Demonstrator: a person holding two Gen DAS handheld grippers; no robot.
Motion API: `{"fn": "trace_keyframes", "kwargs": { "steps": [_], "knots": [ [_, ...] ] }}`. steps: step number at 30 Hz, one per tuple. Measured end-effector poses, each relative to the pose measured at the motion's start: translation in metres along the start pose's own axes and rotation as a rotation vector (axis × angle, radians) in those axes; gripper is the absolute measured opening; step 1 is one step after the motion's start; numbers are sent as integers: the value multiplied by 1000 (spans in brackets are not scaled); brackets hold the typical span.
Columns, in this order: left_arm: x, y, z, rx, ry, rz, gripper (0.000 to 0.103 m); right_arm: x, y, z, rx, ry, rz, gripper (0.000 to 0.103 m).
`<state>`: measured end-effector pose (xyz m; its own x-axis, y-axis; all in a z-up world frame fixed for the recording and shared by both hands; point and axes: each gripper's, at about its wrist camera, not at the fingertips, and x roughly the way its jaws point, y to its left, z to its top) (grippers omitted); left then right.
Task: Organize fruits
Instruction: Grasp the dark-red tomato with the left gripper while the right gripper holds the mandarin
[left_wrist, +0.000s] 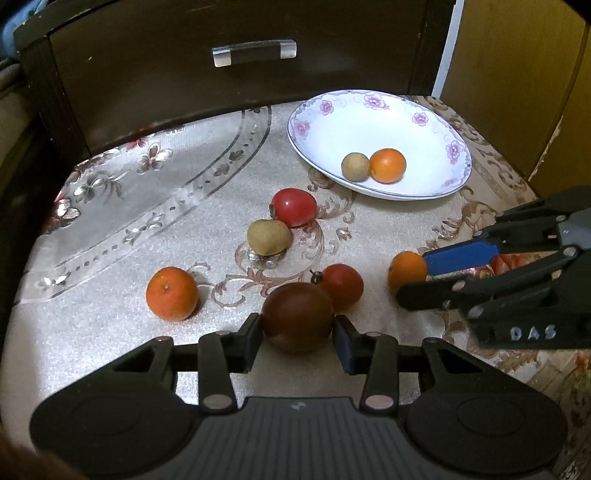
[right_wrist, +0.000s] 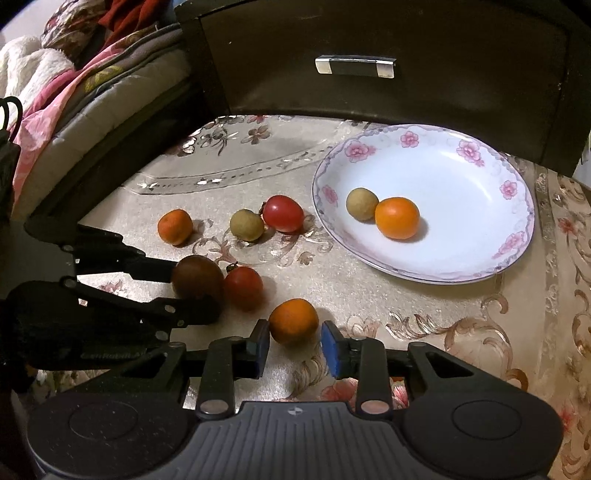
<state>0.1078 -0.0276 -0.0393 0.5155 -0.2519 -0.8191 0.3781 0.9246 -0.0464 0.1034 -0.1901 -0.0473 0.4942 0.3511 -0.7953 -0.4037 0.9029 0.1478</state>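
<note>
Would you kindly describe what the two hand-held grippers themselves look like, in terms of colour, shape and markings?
Both are matte black plastic. The left hand-held gripper and the right hand-held gripper each have a ribbed grey-black body, two round side discs, linkage bars with silver rivets and blue pads on the fingers. White embossed lettering marks the right one's side. No cables or sleeves show.

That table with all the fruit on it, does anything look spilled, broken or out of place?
Nothing spilled or damaged. The only untidy part: the flowered plate holds just an orange and a small tan fruit, while six more fruits lie loose on the tablecloth, including the dark tomato and another orange.
</note>
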Motion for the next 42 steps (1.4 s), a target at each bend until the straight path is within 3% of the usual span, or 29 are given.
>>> {"fn": "trace_keyframes", "kwargs": {
  "steps": [10, 12, 25, 42],
  "knots": [
    [-1, 0, 1, 4, -25, 11, 50, 7, 3, 1, -23, -6, -8, 32],
    [-1, 0, 1, 7, -23, 14, 50, 6, 3, 1, -19, -6, 5, 24],
    [-10, 3, 1, 10, -16, 40, 50, -1, 3, 2, -16, -4, -7, 23],
    [-26, 4, 18, -49, -85, -16, 50, -22, -2, 10, 24, -59, -2, 23]
  ]
}}
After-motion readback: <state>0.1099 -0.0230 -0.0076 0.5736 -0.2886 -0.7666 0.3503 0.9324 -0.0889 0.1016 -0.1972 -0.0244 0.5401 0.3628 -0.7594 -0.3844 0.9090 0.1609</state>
